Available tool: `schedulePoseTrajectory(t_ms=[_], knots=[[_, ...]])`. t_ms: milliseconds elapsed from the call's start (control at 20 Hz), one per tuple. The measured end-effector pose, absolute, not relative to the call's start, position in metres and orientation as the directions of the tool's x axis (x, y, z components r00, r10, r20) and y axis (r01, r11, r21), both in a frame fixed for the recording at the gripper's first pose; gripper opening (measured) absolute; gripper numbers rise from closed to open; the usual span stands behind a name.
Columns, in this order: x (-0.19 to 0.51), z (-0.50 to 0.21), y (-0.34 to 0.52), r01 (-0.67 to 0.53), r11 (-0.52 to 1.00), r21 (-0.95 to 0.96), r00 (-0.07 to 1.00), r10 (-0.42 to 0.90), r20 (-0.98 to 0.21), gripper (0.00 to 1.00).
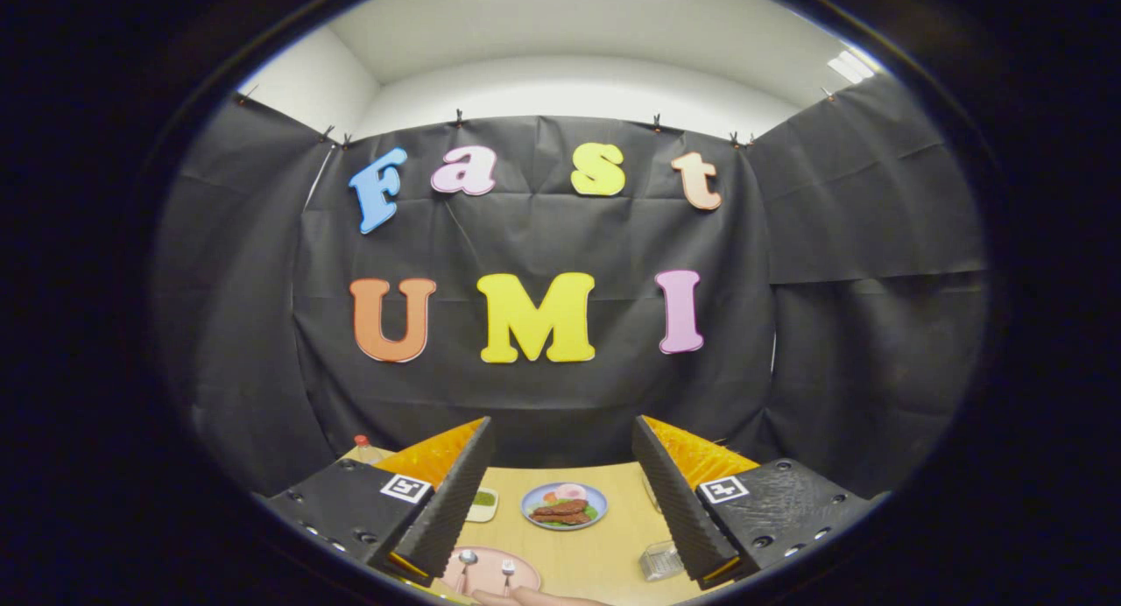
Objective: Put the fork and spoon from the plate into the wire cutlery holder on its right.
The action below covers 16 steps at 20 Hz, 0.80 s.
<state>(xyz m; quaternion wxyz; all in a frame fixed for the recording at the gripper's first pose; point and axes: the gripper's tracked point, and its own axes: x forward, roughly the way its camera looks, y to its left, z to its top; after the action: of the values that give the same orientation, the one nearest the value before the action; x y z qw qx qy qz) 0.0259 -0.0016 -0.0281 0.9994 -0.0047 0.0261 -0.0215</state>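
So the hand-held gripper [560,492] hung wide open, holding nothing, high above the table [595,553]. Spoon [465,564] and fork [507,573] lay lengthwise on the pink plate [525,576] below, wire cutlery holder [660,560] right.

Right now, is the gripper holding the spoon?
No, the gripper is open, and the spoon lies on the pink plate beside the fork.

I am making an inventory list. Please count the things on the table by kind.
Plates: 2 (pink plate, blue plate)
Cutlery: 2 (spoon, fork)
Small dish: 1
Bottle: 1
Wire holder: 1
Total: 7
The gripper is open.
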Motion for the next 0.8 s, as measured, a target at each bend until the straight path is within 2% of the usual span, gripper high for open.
schedulePoseTrajectory(t_ms=[350, 600, 800], knots=[[0.054, -0.131, 0.015, -0.005, 0.995, -0.101, 0.981, -0.014, -0.192, 0.95], [0.062, -0.243, 0.038, -0.090, 0.990, -0.110, 0.919, 0.040, -0.393, 0.95], [0.061, -0.323, 0.044, -0.105, 0.984, -0.145, 0.847, 0.012, -0.532, 0.96]])
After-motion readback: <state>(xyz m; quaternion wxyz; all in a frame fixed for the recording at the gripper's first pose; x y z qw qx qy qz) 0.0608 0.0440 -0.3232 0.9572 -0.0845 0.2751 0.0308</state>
